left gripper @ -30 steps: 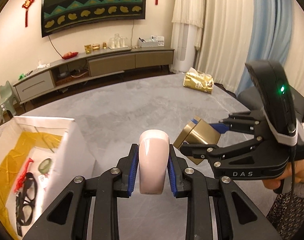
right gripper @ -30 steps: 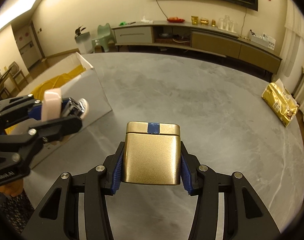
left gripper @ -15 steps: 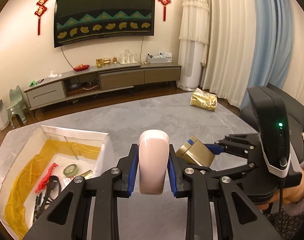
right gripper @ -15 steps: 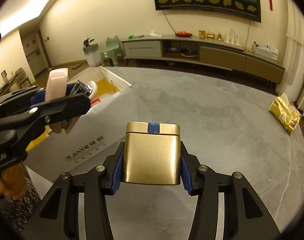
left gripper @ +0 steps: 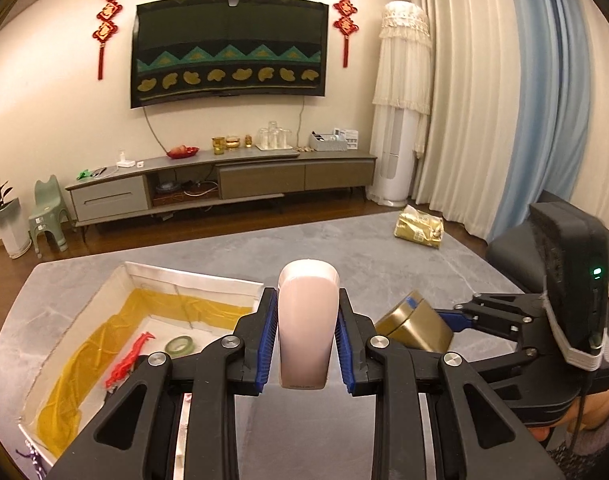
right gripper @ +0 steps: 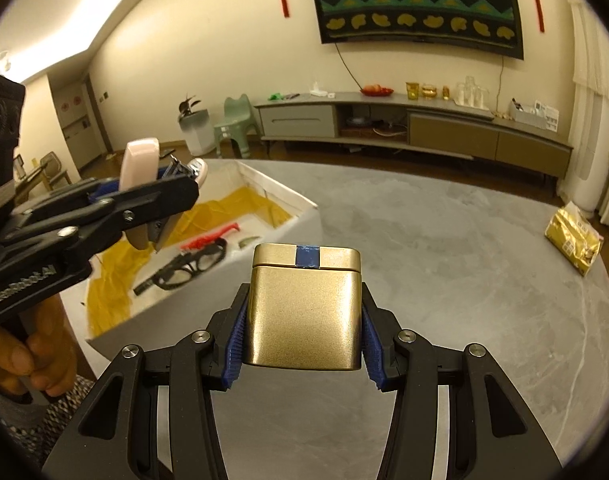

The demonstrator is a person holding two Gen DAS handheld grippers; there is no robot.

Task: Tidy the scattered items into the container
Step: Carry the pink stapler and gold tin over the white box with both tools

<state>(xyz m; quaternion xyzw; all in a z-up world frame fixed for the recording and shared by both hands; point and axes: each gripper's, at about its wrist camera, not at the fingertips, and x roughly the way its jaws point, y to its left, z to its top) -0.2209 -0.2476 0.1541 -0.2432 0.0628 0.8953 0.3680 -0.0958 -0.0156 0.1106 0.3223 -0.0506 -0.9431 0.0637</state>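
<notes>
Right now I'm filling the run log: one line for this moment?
left gripper: shut on pink item | right gripper: shut on gold tin | both raised beside box | gold bag on table

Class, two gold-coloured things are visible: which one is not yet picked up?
The crinkled gold packet lying at the table's far edge; the gold tin is clamped in the right tool.

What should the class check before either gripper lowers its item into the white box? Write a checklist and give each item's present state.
1. Left gripper clamps the pink object squarely: ok.
2. Right gripper holds the gold tin on both sides: ok.
3. White box open at the top: ok.
4. Free floor in the box beside the black glasses and red item: ok.
5. Left gripper over the box opening: cannot tell.
6. Gold tin's lid secure under its blue tape: cannot tell.
</notes>
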